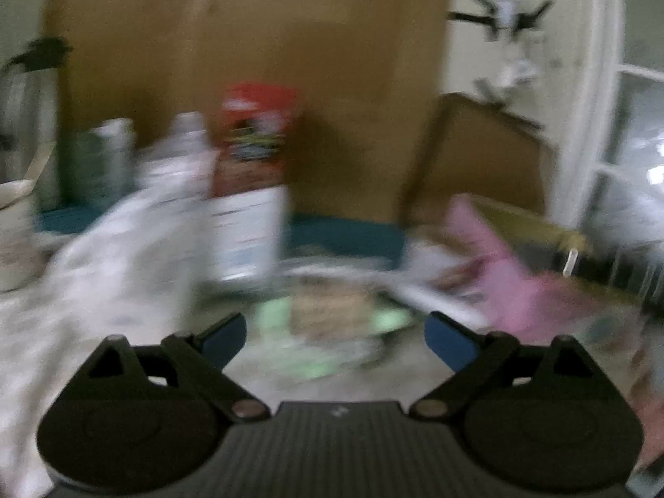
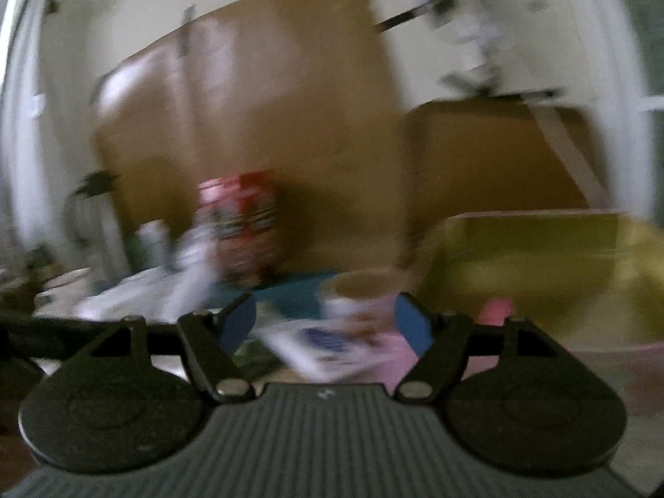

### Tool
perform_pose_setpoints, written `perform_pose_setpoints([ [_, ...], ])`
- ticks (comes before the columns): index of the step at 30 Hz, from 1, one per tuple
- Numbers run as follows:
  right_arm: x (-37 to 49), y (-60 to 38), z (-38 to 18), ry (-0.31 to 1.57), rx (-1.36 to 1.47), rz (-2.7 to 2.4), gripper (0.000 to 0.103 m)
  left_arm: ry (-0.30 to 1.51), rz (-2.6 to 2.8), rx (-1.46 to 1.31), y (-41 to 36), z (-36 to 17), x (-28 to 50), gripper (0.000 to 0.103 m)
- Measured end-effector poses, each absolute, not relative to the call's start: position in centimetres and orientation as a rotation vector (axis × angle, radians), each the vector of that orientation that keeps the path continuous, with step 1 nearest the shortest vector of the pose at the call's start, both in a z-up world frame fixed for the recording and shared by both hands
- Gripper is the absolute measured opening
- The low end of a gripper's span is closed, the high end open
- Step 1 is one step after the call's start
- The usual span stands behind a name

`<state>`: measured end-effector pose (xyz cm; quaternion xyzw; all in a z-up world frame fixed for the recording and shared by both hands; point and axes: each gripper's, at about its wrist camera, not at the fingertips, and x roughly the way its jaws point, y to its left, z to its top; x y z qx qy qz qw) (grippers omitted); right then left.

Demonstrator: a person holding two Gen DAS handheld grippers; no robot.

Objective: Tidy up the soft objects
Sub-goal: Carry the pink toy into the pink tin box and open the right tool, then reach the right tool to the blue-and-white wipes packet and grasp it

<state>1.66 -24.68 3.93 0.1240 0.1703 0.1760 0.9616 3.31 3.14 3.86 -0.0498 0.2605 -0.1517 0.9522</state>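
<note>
Both views are blurred by motion. My left gripper (image 1: 335,338) stands open with nothing between its blue pads; beyond it lies a light green and tan soft thing (image 1: 332,323) on the table. A white patterned cloth (image 1: 112,257) spreads to the left, and a pink cloth (image 1: 506,274) lies at the right by a yellow bin (image 1: 535,224). My right gripper (image 2: 327,323) is open, its jaws empty; past them sit a white and pink cloth (image 2: 328,344) and a pale roll or cup (image 2: 361,294). The yellow bin (image 2: 539,265) stands to its right.
A red-topped package (image 1: 257,141) and white bottles (image 1: 182,153) stand at the back on a teal mat (image 1: 344,236). A brown cardboard sheet (image 1: 249,41) leans on the wall behind, with a smaller cardboard box (image 2: 489,157) behind the bin. A white bowl (image 1: 14,224) sits at far left.
</note>
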Motion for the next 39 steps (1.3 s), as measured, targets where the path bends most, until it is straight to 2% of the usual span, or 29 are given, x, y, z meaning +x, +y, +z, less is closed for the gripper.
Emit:
perform_pose_setpoints([
  [5,8.9,-18.8,5.0,0.502,0.389,0.534,0.076,0.522,-0.260,-0.142,6.8,1.8,3.1,0.096],
  [7,12.1,-16.3,5.2,0.551,0.397,0.559,0.076,0.529,-0.280,-0.203,7.7,1.2,3.3,0.093],
  [15,20.2,-10.1,3.1,0.750,0.352,0.535,0.075,0.461,-0.326,-0.301,9.0,1.3,2.8,0.094],
  [16,20.9,-9.8,2.8,0.783,0.374,0.559,0.069,0.452,-0.321,-0.305,9.1,1.3,2.6,0.094],
  [17,21.1,-9.6,2.7,0.804,0.386,0.578,0.038,0.440,-0.317,-0.310,9.2,1.3,2.4,0.094],
  [19,19.9,-9.6,3.7,0.755,0.381,0.578,0.036,0.403,-0.310,-0.325,9.8,1.3,1.5,0.098],
  [22,16.3,-10.2,6.4,0.580,0.333,0.637,0.036,0.358,-0.295,-0.362,10.6,1.4,0.9,0.101],
  [25,10.0,-11.1,8.9,0.328,0.138,0.680,0.036,0.368,-0.290,-0.416,11.5,1.3,1.2,0.101],
  [28,3.7,-12.7,9.1,0.194,-0.016,0.716,0.037,0.416,-0.299,-0.492,12.7,0.8,2.1,0.101],
  [32,-2.2,-14.9,7.0,0.165,-0.198,0.690,0.037,0.459,-0.293,-0.536,13.3,0.2,2.9,0.101],
  [39,-6.3,-13.0,1.4,0.202,-0.578,0.550,0.038,0.490,-0.262,-0.392,11.1,0.7,2.6,0.101],
])
